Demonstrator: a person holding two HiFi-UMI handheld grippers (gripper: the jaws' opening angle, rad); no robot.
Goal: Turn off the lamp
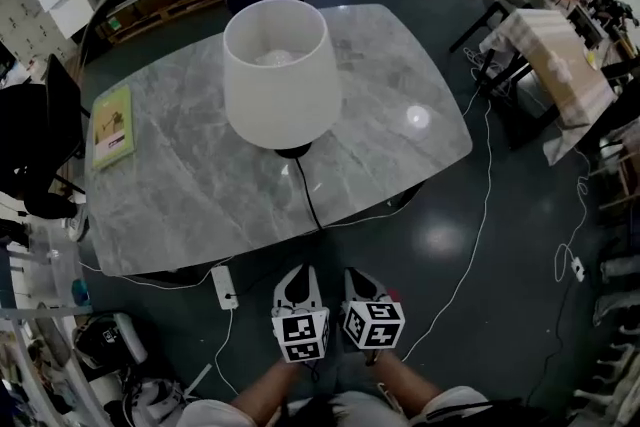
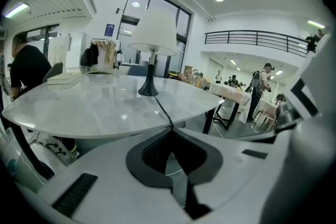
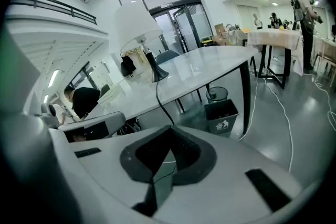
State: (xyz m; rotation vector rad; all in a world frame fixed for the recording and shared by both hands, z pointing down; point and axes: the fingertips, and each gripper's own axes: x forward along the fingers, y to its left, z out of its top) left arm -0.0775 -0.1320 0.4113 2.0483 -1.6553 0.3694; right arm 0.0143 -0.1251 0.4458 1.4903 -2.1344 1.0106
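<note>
White-shaded table lamp (image 1: 277, 75) on a black base stands mid grey marble surface (image 1: 180, 195). Its black cord (image 1: 308, 200) trails over the near edge. Left tongs (image 1: 297, 275) and right tongs (image 1: 363, 278) are clenched and empty, short of that edge. Judged approach stage. No switch is visible, so the next move calls for locating it.

The table (image 1: 200, 185) top looks like grey veined stone, polished: ceiling lights mirror in it. The lamp shade (image 1: 280, 65) is white and matt, perhaps cloth; its base (image 2: 148, 89) is black and smooth. The left gripper (image 2: 171, 130) and right gripper (image 3: 169, 127) have matt white plastic shells with dark ribbed pads (image 2: 154, 151). The floor (image 1: 440, 245) is dark and glossy.
</note>
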